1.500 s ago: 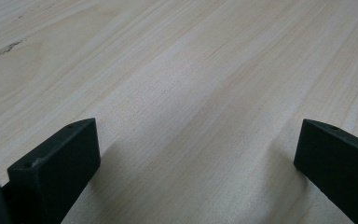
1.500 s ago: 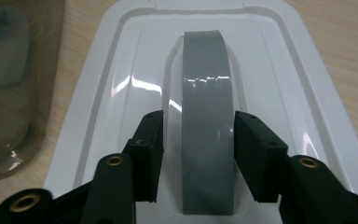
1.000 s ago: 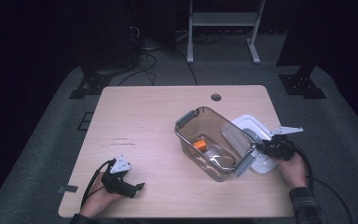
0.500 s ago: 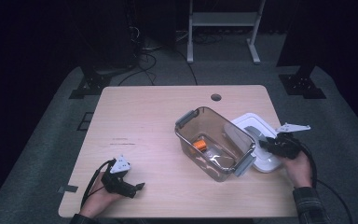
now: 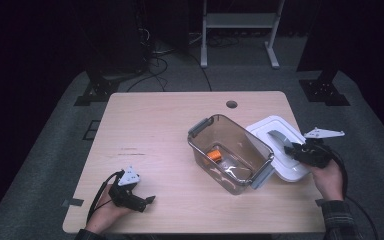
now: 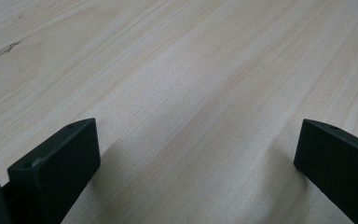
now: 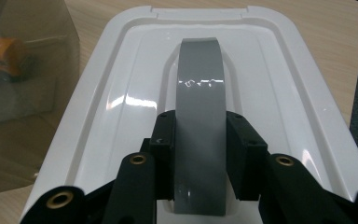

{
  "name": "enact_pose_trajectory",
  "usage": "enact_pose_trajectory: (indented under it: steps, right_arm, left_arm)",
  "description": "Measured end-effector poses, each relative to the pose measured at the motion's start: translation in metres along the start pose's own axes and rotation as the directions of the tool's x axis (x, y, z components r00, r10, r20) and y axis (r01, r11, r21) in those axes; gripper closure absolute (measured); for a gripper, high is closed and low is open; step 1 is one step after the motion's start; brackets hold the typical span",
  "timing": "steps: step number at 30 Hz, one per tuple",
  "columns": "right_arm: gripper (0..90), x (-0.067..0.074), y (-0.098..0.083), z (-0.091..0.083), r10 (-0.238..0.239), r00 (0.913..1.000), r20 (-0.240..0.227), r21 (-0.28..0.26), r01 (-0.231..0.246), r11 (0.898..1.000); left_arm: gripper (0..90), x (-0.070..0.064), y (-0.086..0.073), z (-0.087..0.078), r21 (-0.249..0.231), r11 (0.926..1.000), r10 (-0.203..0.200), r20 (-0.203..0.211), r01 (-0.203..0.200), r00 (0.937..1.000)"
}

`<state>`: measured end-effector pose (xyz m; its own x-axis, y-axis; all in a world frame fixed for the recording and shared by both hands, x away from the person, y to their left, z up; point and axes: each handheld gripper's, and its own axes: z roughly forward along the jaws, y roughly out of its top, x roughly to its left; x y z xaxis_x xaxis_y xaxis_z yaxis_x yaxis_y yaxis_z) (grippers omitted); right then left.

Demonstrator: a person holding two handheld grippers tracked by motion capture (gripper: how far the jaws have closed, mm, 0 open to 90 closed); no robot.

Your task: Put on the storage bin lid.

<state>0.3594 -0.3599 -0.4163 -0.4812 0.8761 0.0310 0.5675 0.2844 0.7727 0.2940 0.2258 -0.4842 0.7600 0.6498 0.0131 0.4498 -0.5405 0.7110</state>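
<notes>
1. My right claw (image 7: pixel 199 140) is clamped on the grey arched handle (image 7: pixel 199 93) of the white plastic lid (image 5: pixel 280 152).
2. The high view places that lid beside the clear brown bin (image 5: pixel 230 152).
3. My left claw (image 6: pixel 196 154) gapes over the bare wooden surface (image 6: pixel 191 70).

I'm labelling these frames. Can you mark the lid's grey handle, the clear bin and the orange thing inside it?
grey handle (image 7: pixel 200 93): right gripper view, upper strap.
clear bin (image 5: pixel 200 128): high view, grey latch at far end.
orange thing (image 5: pixel 214 155): high view, its middle.
</notes>
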Motion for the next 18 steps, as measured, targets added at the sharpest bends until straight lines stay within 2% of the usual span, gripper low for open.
enact_pose_trajectory:
  steps: [18]
  right_arm:
    - [66.4, -0.001, 0.011, -0.026, 0.006, 1.0, 0.006, -0.041, -0.006, 0.999]
  left_arm:
    - [0.0, 0.0, 0.0, 0.0, 0.0, 1.0, 0.0, 0.0, 0.0, 1.0]
